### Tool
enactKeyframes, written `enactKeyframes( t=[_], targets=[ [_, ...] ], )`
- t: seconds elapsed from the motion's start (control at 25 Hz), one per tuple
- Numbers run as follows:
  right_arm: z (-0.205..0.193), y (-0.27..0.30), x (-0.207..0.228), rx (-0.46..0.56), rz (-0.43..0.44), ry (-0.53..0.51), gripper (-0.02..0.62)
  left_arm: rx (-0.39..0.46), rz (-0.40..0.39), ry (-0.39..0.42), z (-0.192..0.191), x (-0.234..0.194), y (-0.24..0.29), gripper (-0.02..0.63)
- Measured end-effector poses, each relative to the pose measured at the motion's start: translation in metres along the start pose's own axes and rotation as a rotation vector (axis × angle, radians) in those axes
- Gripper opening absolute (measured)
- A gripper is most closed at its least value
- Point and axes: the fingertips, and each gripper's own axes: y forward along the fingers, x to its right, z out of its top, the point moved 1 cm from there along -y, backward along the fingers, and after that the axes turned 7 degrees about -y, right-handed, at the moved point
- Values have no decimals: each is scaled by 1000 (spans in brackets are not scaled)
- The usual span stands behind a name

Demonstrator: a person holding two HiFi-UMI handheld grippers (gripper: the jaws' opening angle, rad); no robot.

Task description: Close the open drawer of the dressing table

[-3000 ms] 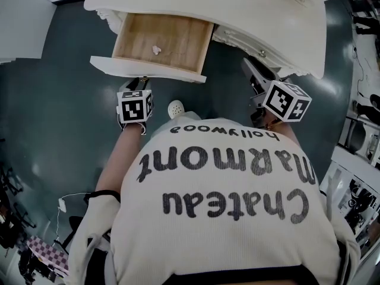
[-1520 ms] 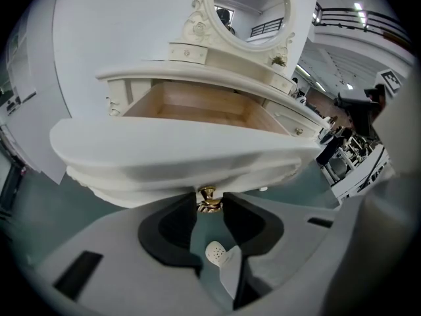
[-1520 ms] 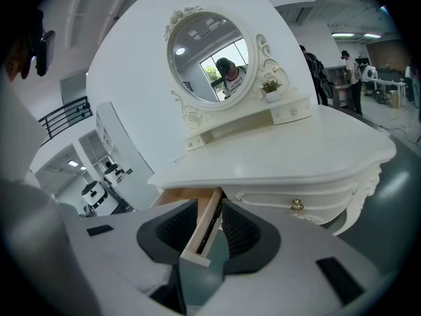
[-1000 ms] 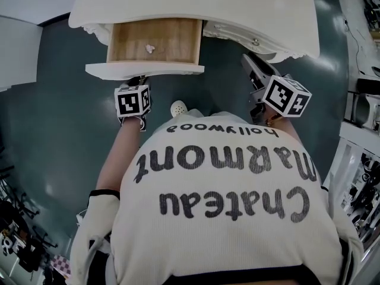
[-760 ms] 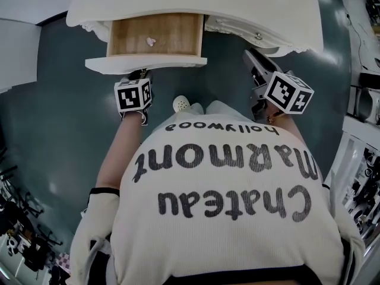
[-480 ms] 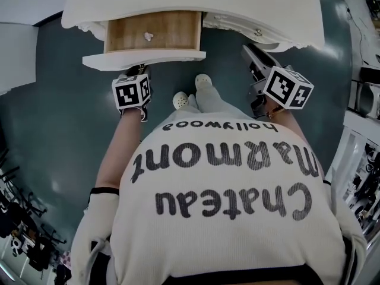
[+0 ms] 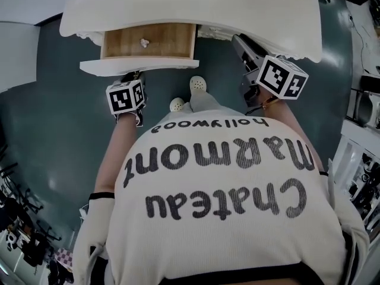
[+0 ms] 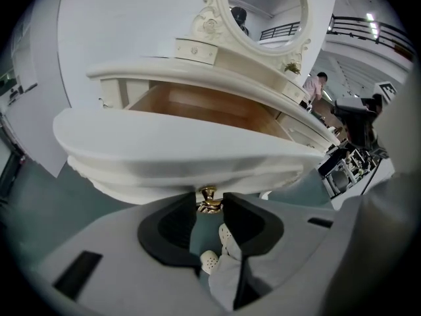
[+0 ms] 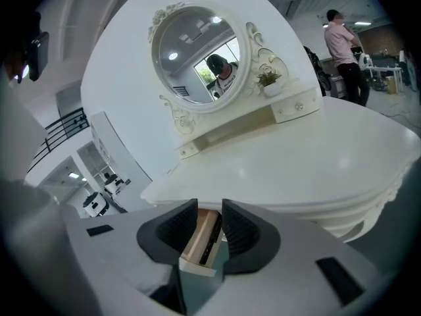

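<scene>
Pale wood drawer [image 7: 148,40]: juts from the dressing table [image 7: 196,2] front, showing less floor than three seconds ago (a small pale scrap [image 7: 143,42] lies inside).
Left gripper [image 7: 130,79]: just under the table's drawer front, jaws pinching the brass knob [image 8: 209,199].
Right gripper [image 9: 210,219]: by the table's right front edge, jaws parted, holding nothing.
Meaning: the push is working; perhaps half the travel remains.

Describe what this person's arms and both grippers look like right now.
The left gripper and right gripper have light grey bodies and black wedge-shaped jaws; each carries a white cube printed with black square markers. The person wears a cream top with dark lettering and a dark-trimmed short sleeve.
</scene>
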Motion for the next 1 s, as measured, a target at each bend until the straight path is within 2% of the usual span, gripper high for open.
enactKeyframes(
  t=[0.44,1.0],
  targets=[
    [31,26,32,16,34,5,133,32,69,-64,17,-5,12,132],
    [52,27,75,27,70,-7,133,144,156,-119,28,1,13,132]
  ],
)
